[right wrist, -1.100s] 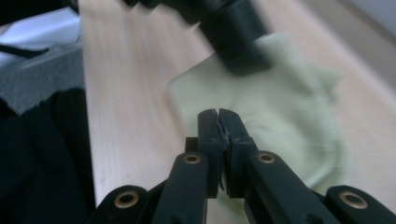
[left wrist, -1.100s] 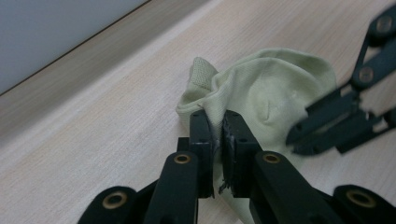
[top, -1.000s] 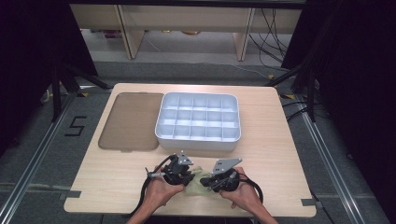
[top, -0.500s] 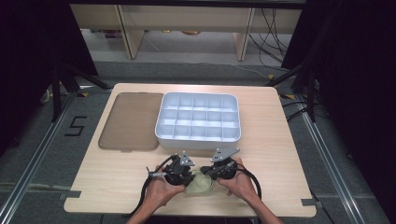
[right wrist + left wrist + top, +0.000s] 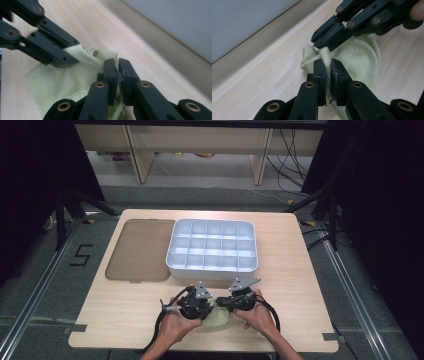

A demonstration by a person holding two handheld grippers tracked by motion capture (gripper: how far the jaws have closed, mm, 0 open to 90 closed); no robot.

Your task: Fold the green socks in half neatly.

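Pale yellow-green ribbed cloth (image 5: pixel 216 316) lies crumpled at the bench's (image 5: pixel 300 270) near edge, open wood to left and right, the white divided tray (image 5: pixel 212 245) just beyond. Left claw (image 5: pixel 328 72) is clamped on a fold of it; right claw (image 5: pixel 117 72), jaws just easing apart, pinches its edge. Both hands lie low, claws pointing inward.

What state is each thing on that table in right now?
Pale green sock: crumpled on the table, pinched at its edge from both sides.
Left gripper: jaws shut on the sock's cuff.
Right gripper: jaws have just been opening slightly, cloth between them, pads on it.
White compartment tray: uncovered, compartments look empty.
Brown lid: lying flat beside the tray.
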